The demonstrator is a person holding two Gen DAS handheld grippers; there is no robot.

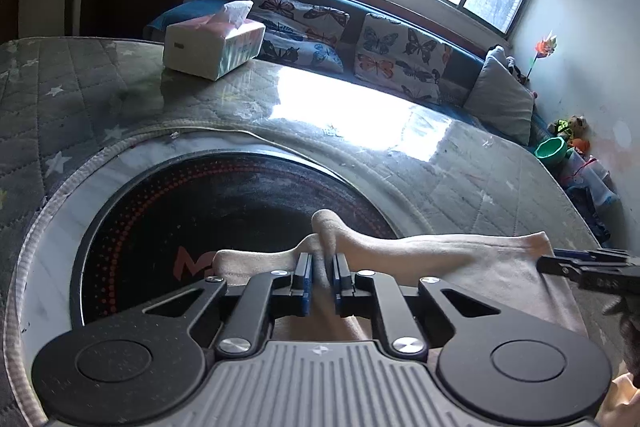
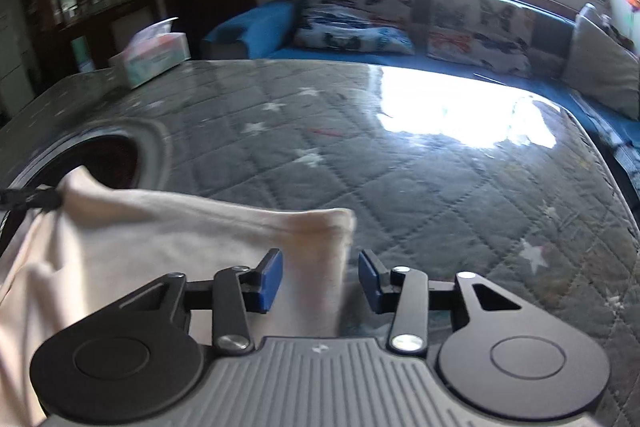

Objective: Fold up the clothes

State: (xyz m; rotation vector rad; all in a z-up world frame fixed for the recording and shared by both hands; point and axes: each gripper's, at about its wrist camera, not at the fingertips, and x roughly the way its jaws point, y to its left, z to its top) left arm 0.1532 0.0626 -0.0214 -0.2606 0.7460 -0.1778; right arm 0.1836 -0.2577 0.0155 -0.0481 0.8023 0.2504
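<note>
A cream cloth (image 1: 460, 255) lies bunched on the grey quilted star cover (image 1: 100, 107), partly over a round black hotplate (image 1: 200, 211). My left gripper (image 1: 322, 267) is shut on a raised fold of the cloth, which sticks up past the blue pads. In the right wrist view the cloth (image 2: 160, 227) stretches from the left gripper's black tip (image 2: 28, 199) to a corner that sits between the jaws of my right gripper (image 2: 320, 267). Those jaws stand apart, with a gap beside the right pad (image 2: 370, 283). The right gripper's finger (image 1: 580, 269) shows at the cloth's right edge.
A tissue box (image 1: 212, 47) stands at the far left of the cover. Behind the table runs a blue sofa (image 2: 260, 23) with butterfly cushions (image 1: 400, 55) under a bright window. Toys and a green bowl (image 1: 552, 149) lie at the far right.
</note>
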